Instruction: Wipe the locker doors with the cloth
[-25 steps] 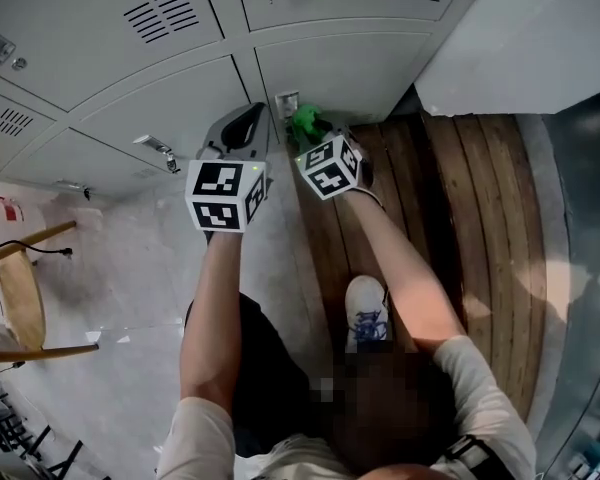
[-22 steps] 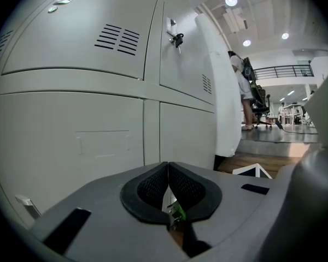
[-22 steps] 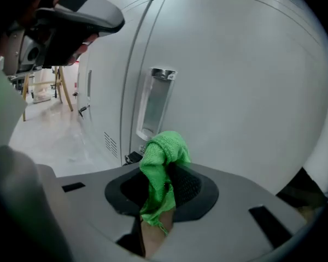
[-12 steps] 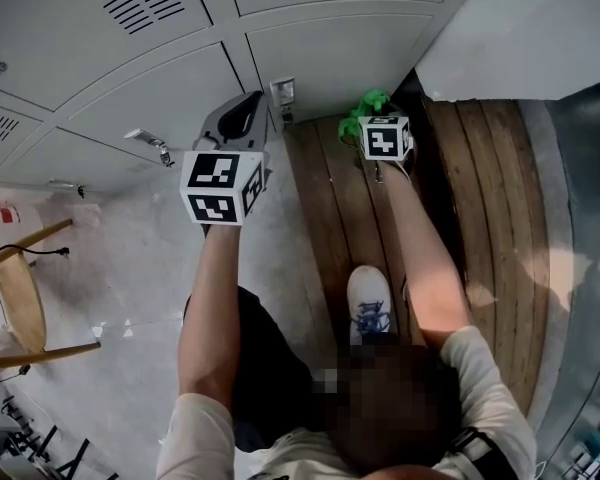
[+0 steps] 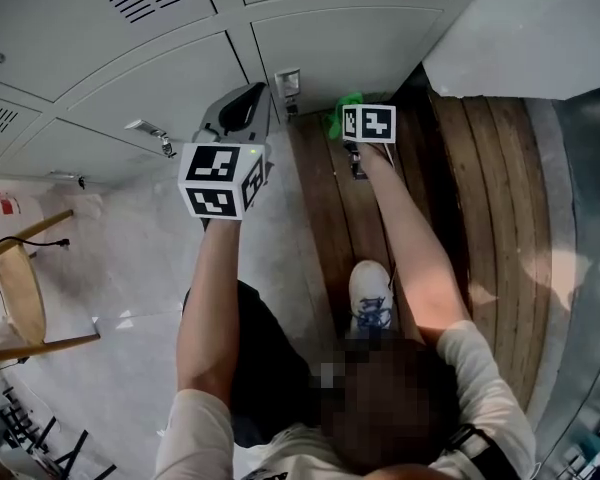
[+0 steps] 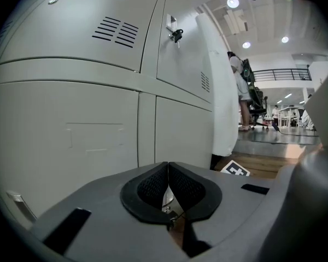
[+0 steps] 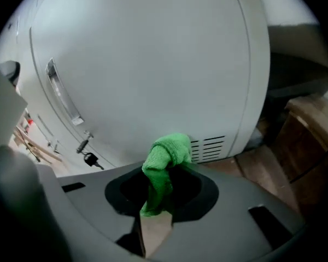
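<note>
Head view: the person stands facing a bank of grey locker doors (image 5: 350, 53), one tool in each hand. The right tool (image 5: 348, 118) is held out at about 12 o'clock from the person, low against the bottom row of doors, above wooden floor planks (image 5: 460, 188). Its jaws are clamped on a green cloth (image 5: 340, 110). In the right gripper view the cloth (image 7: 164, 162) stands bunched up out of the closed right tool (image 7: 159, 198) and points at a door face (image 7: 153, 64). Actual contact with the door cannot be told. Vent slots (image 7: 208, 146) lie just behind the cloth at 1 o'clock, and a key (image 7: 90, 158) hangs at 9 o'clock. The left tool (image 5: 242, 108) sits at about 11 o'clock, near a latch (image 5: 288, 83) between two doors. In the left gripper view the left tool (image 6: 168, 184) has its jaws pressed together with nothing between them, facing a lower door (image 6: 71, 130). One white shoe (image 5: 372, 293) rests on the planks.
</note>
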The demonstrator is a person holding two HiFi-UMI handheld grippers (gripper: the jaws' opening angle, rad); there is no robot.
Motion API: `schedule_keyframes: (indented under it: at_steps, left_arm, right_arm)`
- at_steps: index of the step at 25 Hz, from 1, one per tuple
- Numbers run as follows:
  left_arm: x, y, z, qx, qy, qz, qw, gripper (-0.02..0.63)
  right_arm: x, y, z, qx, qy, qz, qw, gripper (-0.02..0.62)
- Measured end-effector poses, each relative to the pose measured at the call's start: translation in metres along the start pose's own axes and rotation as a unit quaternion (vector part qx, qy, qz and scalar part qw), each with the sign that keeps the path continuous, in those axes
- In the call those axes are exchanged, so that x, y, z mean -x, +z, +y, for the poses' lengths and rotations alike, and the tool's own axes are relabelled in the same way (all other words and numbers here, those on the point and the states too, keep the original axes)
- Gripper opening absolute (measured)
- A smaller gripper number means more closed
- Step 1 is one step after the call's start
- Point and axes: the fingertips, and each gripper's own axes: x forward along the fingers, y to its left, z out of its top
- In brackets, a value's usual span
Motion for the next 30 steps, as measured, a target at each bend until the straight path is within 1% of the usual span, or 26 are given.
schedule_keyframes:
  at_steps: [2, 3, 4, 6, 7, 9, 11, 12, 13, 14, 15, 16, 17, 18, 19, 20, 21, 22, 23, 24, 25, 26, 27, 28, 30]
  left_arm:
    - [0.002, 0.002, 0.000, -0.002, -0.001, -0.001, 1.0000, 0.018]
    - [0.003, 0.003, 0.000, -0.003, -0.001, -0.002, 1.0000, 0.018]
    - [0.005, 0.003, 0.000, -0.003, -0.001, -0.002, 1.0000, 0.018]
    - [0.008, 0.004, 0.000, -0.004, 0.000, -0.003, 1.0000, 0.018]
    - [0.010, 0.005, 0.001, -0.005, 0.000, -0.005, 1.0000, 0.018]
    - [0.013, 0.007, 0.003, -0.007, 0.001, -0.007, 1.0000, 0.018]
    - [0.017, 0.009, 0.008, -0.006, 0.003, -0.007, 0.9999, 0.018]
    - [0.019, 0.011, 0.010, -0.006, 0.004, -0.008, 0.9999, 0.018]
    - [0.020, 0.012, 0.012, -0.006, 0.005, -0.008, 0.9999, 0.018]
    - [0.020, 0.009, 0.014, -0.008, 0.007, -0.008, 0.9999, 0.018]
    - [0.019, -0.002, 0.014, -0.013, 0.008, -0.007, 0.9999, 0.018]
    - [0.016, -0.021, 0.014, -0.023, 0.008, -0.006, 0.9997, 0.018]
    - [0.011, -0.044, 0.014, -0.036, 0.008, -0.004, 0.9993, 0.018]
    - [0.006, -0.062, 0.012, -0.050, 0.007, -0.004, 0.9987, 0.018]
    - [0.003, -0.071, 0.011, -0.061, 0.005, -0.005, 0.9981, 0.018]
    - [0.001, -0.077, 0.011, -0.067, 0.004, -0.008, 0.9977, 0.018]
    - [-0.003, -0.096, 0.011, -0.067, 0.005, -0.010, 0.9977, 0.018]
    - [-0.014, -0.144, 0.012, -0.065, 0.008, -0.011, 0.9978, 0.018]
    - [-0.031, -0.219, 0.014, -0.062, 0.012, -0.010, 0.9979, 0.018]
    - [-0.050, -0.302, 0.016, -0.060, 0.016, -0.009, 0.9980, 0.018]
    - [-0.065, -0.373, 0.019, -0.058, 0.019, -0.010, 0.9981, 0.018]
    - [-0.073, -0.420, 0.022, -0.059, 0.020, -0.010, 0.9980, 0.018]
    - [-0.074, -0.441, 0.024, -0.062, 0.020, -0.009, 0.9978, 0.018]
    - [-0.070, -0.444, 0.027, -0.069, 0.020, -0.007, 0.9974, 0.018]
    - [-0.055, -0.421, 0.036, -0.077, 0.022, -0.009, 0.9968, 0.018]
  right_arm:
    - [-0.009, -0.005, 0.029, -0.038, 0.067, -0.003, 0.997, 0.078]
    - [-0.011, -0.006, 0.044, -0.061, 0.104, -0.006, 0.993, 0.078]
    - [-0.013, -0.006, 0.060, -0.086, 0.144, -0.010, 0.986, 0.078]
    - [-0.013, -0.004, 0.092, -0.141, 0.223, -0.012, 0.964, 0.078]
    - [-0.012, -0.004, 0.106, -0.169, 0.254, -0.010, 0.952, 0.078]
    - [-0.010, -0.005, 0.121, -0.214, 0.288, -0.007, 0.933, 0.072]
    - [-0.005, -0.008, 0.127, -0.246, 0.308, -0.011, 0.919, 0.073]
    - [-0.001, -0.009, 0.127, -0.259, 0.310, -0.014, 0.914, 0.074]
    - [0.003, -0.011, 0.124, -0.266, 0.303, -0.019, 0.915, 0.074]
    - [0.005, -0.016, 0.117, -0.262, 0.287, -0.024, 0.921, 0.074]
    - [0.002, -0.024, 0.106, -0.246, 0.264, -0.031, 0.932, 0.074]
    - [-0.004, -0.037, 0.094, -0.219, 0.238, -0.041, 0.945, 0.073]
    - [-0.011, -0.049, 0.081, -0.182, 0.215, -0.055, 0.958, 0.074]
    - [-0.013, -0.055, 0.072, -0.136, 0.200, -0.072, 0.968, 0.073]
    - [-0.006, -0.052, 0.067, -0.087, 0.192, -0.092, 0.973, 0.074]
    - [0.005, -0.046, 0.066, -0.038, 0.187, -0.111, 0.975, 0.074]
    - [0.007, -0.050, 0.064, 0.005, 0.182, -0.125, 0.975, 0.074]
    - [-0.013, -0.076, 0.056, 0.043, 0.174, -0.136, 0.974, 0.074]
    - [-0.052, -0.120, 0.043, 0.076, 0.163, -0.145, 0.973, 0.074]
    - [-0.099, -0.169, 0.026, 0.103, 0.151, -0.155, 0.971, 0.074]
    - [-0.138, -0.208, 0.012, 0.124, 0.139, -0.168, 0.968, 0.074]
    - [-0.160, -0.229, 0.003, 0.137, 0.129, -0.184, 0.965, 0.074]
    - [-0.163, -0.233, 0.000, 0.146, 0.120, -0.200, 0.961, 0.074]
    - [-0.154, -0.226, 0.000, 0.155, 0.110, -0.214, 0.958, 0.074]
    - [-0.123, -0.200, 0.006, 0.181, 0.087, -0.235, 0.951, 0.074]
